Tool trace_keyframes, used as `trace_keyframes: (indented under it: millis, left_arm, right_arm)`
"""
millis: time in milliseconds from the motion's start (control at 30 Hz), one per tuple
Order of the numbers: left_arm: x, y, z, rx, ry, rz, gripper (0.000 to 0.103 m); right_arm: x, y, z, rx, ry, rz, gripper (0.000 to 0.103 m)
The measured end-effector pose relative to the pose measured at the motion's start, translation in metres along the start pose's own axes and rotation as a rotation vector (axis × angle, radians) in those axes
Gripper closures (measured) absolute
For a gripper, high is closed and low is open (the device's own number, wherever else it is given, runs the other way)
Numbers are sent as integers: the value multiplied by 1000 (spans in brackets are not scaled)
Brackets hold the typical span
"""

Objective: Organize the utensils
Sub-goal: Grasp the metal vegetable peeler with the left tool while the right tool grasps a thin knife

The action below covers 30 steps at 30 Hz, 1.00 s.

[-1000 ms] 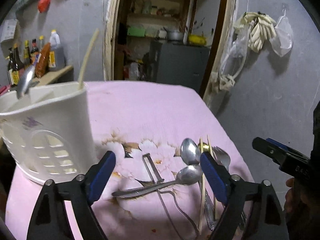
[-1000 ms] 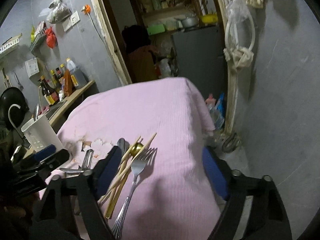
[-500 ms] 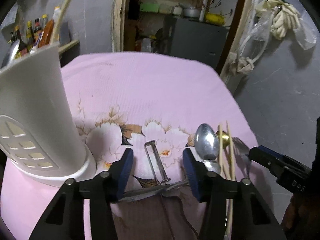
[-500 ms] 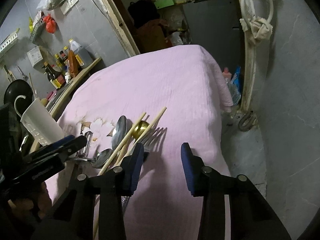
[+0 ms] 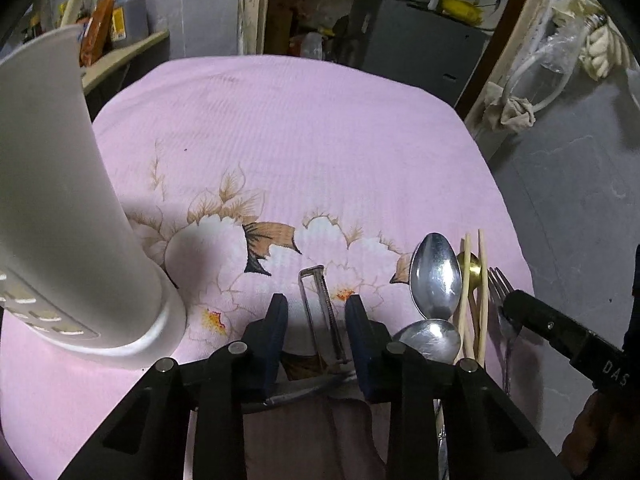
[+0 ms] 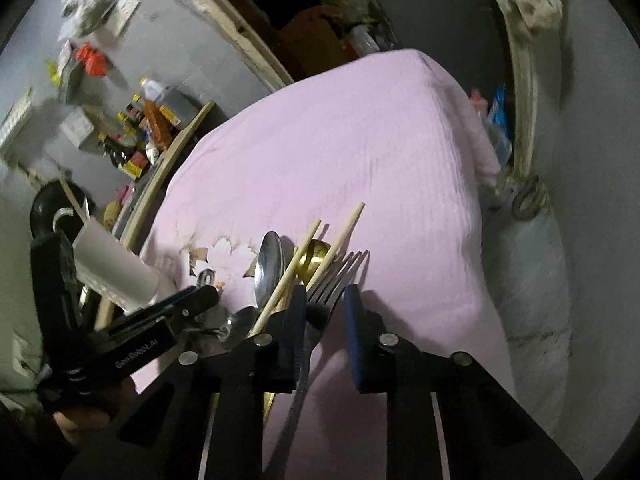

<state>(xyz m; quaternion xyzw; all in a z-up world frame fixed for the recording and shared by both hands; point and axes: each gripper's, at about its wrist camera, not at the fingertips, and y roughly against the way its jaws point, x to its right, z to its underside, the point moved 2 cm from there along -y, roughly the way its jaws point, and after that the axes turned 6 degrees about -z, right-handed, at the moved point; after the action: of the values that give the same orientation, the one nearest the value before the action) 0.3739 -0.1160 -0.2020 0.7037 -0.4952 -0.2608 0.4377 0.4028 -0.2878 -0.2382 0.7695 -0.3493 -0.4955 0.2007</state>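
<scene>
Left gripper (image 5: 316, 320) fingers closing around peeler (image 5: 322, 312); right gripper (image 6: 325, 312) fingers closing around fork (image 6: 320, 300), neither yet pinched.

Grey plastered walls (image 5: 568, 184) enclose a dim room. A table under a pink floral cloth (image 5: 280, 128) fills the foreground. Behind it, a wood-framed doorway (image 5: 250, 4) opens onto cluttered shelves and a dark grey cabinet (image 5: 408, 44). A side shelf carries bottles (image 6: 156, 120). Knotted cloths (image 5: 508, 110) hang at right.

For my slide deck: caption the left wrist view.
Left hand-held gripper closing around a metal peeler on pink floral cloth, beside a white plastic utensil holder.
</scene>
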Motion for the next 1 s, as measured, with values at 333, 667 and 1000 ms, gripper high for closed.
trace_keyframes:
  millis: [333, 667, 1000]
  left_arm:
    - [-6, 6, 0, -42, 64, 85, 91]
    - [-23, 58, 6, 131, 46, 141, 91]
    - [-50, 108, 11, 325, -1, 59, 91]
  right_arm:
    - [-5, 3, 19, 29, -142, -80, 99]
    - [-28, 39, 39, 127, -109, -107, 101]
    - [-61, 68, 49, 223, -30, -56, 101]
